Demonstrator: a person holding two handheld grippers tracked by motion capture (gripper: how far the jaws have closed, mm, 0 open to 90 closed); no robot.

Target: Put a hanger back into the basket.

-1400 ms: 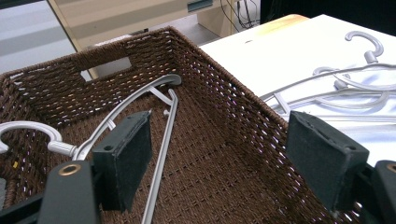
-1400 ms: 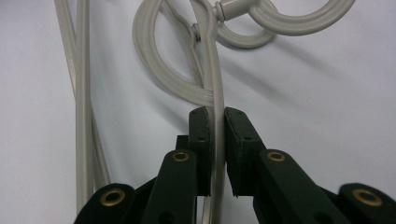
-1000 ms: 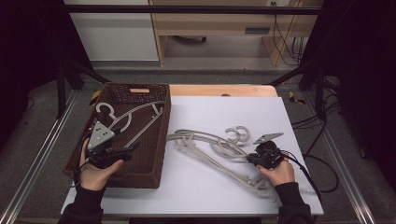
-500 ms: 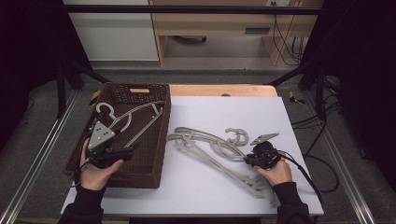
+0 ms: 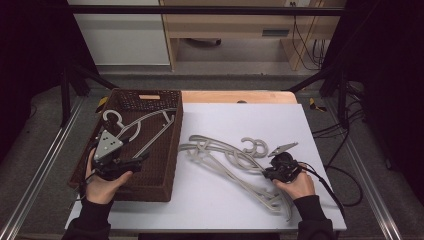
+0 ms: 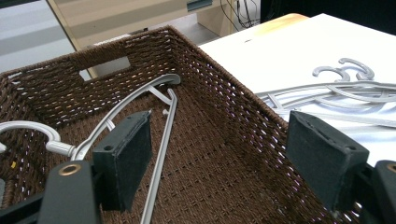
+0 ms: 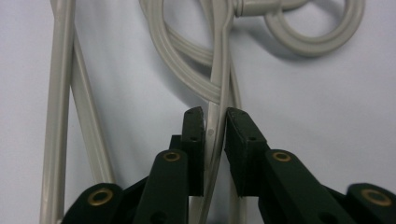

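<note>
Hangers, pale grey plastic, heaped in a tangle on the white counter, hooks toward the far side, arms crossing one another. Right tool low over the near end of that heap, held in the right hand; in the right gripper view jaws nearly together with one thin hanger arm running up between the pads, which have just eased apart a little after closing; whether both pads press on it, cannot tell, a slim gap showing on the right side. Brown wicker basket at the left of the counter, one more hanger lying inside, hook toward the far left corner. Left tool hovering over the basket, held in the left hand, grey plate on top; in the left gripper view jaws spread wide, nothing between the pads, the basket's hanger below the left pad.
</note>
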